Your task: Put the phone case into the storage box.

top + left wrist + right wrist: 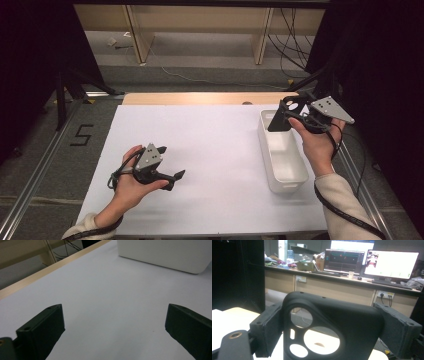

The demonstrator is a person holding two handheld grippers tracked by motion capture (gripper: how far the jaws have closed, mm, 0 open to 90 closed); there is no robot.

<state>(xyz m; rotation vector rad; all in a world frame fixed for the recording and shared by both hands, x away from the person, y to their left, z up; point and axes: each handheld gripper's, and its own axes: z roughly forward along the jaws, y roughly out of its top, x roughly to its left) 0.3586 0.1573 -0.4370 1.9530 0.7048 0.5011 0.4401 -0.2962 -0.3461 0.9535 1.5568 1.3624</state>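
A black phone case (278, 120) with a round camera cutout hangs above the far end of a white bin (286, 165) at the table's right. My right gripper (294, 108) is shut on it, held up in a hand. In the right gripper view the case (352, 325) stands upright with both pads pressed on its sides, and the right gripper (332, 323) spans it. My left gripper (175, 180) rests low over the white table top (210, 145) at the near left, pointing right, open. In its own view the left gripper (112, 327) has nothing between the jaws.
The bin's white wall (162, 255) lies ahead of the left gripper. A wooden strip (200, 98) edges the table's far side. Metal rails (35, 170) run along both sides. Desks with lit monitors (392, 263) stand beyond, and cables (290, 45) lie on the floor.
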